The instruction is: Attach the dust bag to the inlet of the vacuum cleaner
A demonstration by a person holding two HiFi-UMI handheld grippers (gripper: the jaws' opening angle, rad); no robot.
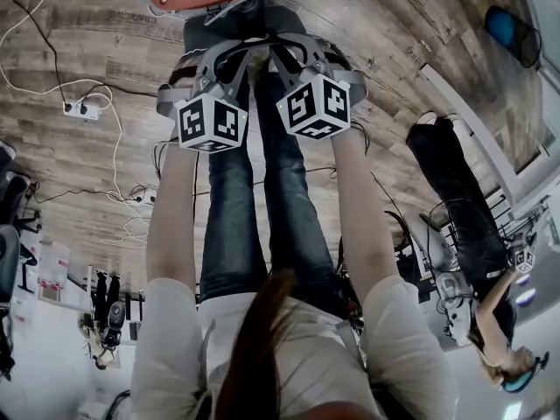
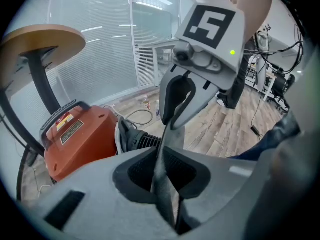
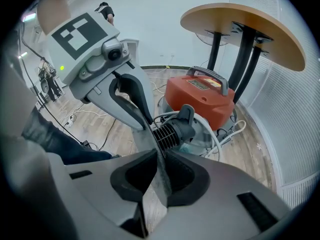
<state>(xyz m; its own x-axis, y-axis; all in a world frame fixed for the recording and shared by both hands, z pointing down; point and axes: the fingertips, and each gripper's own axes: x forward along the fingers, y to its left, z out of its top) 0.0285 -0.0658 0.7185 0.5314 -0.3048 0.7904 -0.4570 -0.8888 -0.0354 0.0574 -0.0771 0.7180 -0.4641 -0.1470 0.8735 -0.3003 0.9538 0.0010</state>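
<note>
Vacuum cleaner [image 2: 75, 139]: orange body on the wooden floor [image 1: 87, 173], beside the legs of a round table [image 3: 240, 26], ahead of the person and below both tools.
Inlet [image 2: 142, 141]: black ribbed port on the cleaner's near side, probably the inlet. It faces the person with nothing on it.
Dust bag [image 2: 172, 134]: thin grey sheet held up in the air above the inlet, well clear of it. It is pinched at two spots close together, likely so the edge stays taut and can be lined up with the port.
Left tool [image 2: 162, 156]: jaws nearly together, pads pressed on the grey sheet, which runs edge-on between them.
Right tool [image 3: 160, 159]: jaws narrow too, clamping the same sheet just beside the left tool.
Stage: bag carried, not yet attached.
</note>
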